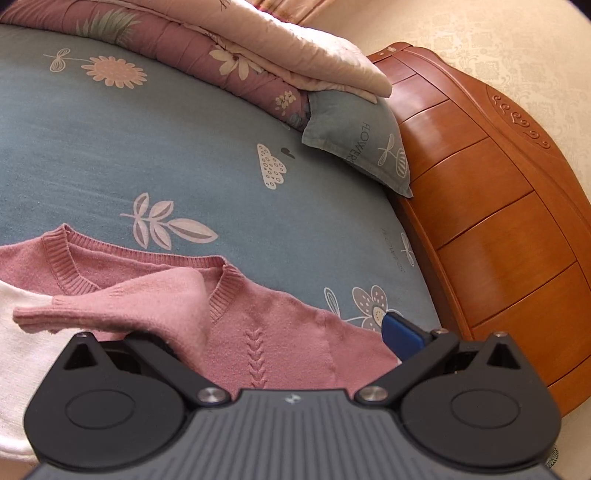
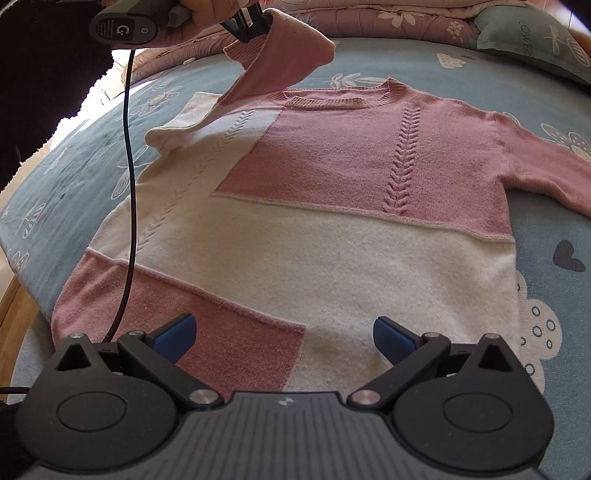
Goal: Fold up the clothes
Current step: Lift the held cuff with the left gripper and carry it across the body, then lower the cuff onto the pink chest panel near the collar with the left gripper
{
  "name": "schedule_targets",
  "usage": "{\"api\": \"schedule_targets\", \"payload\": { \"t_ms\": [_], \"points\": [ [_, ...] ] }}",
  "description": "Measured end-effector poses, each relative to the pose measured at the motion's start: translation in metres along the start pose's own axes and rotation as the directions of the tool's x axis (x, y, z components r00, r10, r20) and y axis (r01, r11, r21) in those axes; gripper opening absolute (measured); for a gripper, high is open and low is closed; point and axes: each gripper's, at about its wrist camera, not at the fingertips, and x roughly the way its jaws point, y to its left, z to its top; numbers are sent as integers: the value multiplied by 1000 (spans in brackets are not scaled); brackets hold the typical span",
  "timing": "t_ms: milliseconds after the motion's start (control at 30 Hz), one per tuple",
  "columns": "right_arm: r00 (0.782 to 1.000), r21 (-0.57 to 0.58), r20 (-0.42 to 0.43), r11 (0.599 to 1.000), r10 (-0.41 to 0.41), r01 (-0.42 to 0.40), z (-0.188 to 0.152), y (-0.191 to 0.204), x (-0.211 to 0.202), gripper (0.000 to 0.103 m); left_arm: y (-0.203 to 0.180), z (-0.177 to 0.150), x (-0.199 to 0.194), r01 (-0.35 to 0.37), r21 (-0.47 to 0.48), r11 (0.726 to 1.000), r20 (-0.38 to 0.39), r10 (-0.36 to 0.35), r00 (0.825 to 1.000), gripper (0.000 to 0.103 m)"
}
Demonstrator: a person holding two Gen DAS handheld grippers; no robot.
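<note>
Sweater: the pink-and-cream sweater [image 2: 314,206] lay face up and flat on the blue floral bedsheet [image 2: 546,229], collar toward the pillow [image 2: 535,40] and the folded quilt [image 1: 207,48], hem toward the right gripper's camera.

Left gripper: the left gripper [image 2: 255,24], held in a hand [image 2: 207,14] at the top of the right wrist view, was clamped on the left sleeve [image 2: 280,55], lifted clear of the bed and bent over toward the chest (in its own view one blue pad shows at the right and the sleeve cloth covers the other side, so the pinch reads better from the right wrist view).

Right gripper: the right gripper [image 2: 284,338] hung just above the hem with its blue pads wide apart and nothing between them.

Key relation: the raised sleeve hung over the sweater's left shoulder near the collar; the body's long axis ran from hem to collar, straight ahead of the right gripper. The other sleeve [image 2: 546,162] stretched out flat to the far side, nearer the right gripper than the left.

Likely step: laying the held sleeve across the chest, I judge.

Risk: the soft knit could slump and bunch on release.

Other: a black cable [image 2: 127,184] trailed across the sweater's left edge.
</note>
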Motion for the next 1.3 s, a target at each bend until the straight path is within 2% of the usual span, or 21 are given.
{"api": "schedule_targets", "payload": {
  "t_ms": [167,333,500,733,867,967,1133,1300],
  "points": [
    [1000,1,-9,1000,-9,9,-2,-1,1,103,-3,-11,32,-27,32,999,-39,28,999,102],
    [1000,-6,-19,1000,-21,21,-5,0,2,103,1,-20,55,-33,17,999,-59,33,998,102],
    [1000,-4,-21,1000,-23,23,-8,0,2,103,-4,-17,57,-33,27,999,-22,34,999,102],
    [999,-19,-27,999,-34,34,-9,4,4,103,-7,-21,74,-62,40,997,-74,65,995,102],
    [999,-10,-28,999,-36,35,-10,3,3,103,-18,-21,75,-55,82,995,-76,61,995,102],
    [999,-10,-27,999,-39,39,-10,3,3,103,-13,-31,86,-72,75,995,-179,85,980,102],
    [999,-12,-29,999,-45,45,-11,4,1,103,4,-48,76,-30,-7,1000,-231,28,973,102],
    [999,-7,-26,999,-47,47,-12,5,0,103,12,-48,55,-15,-33,999,-187,9,982,102]
  ]
}}
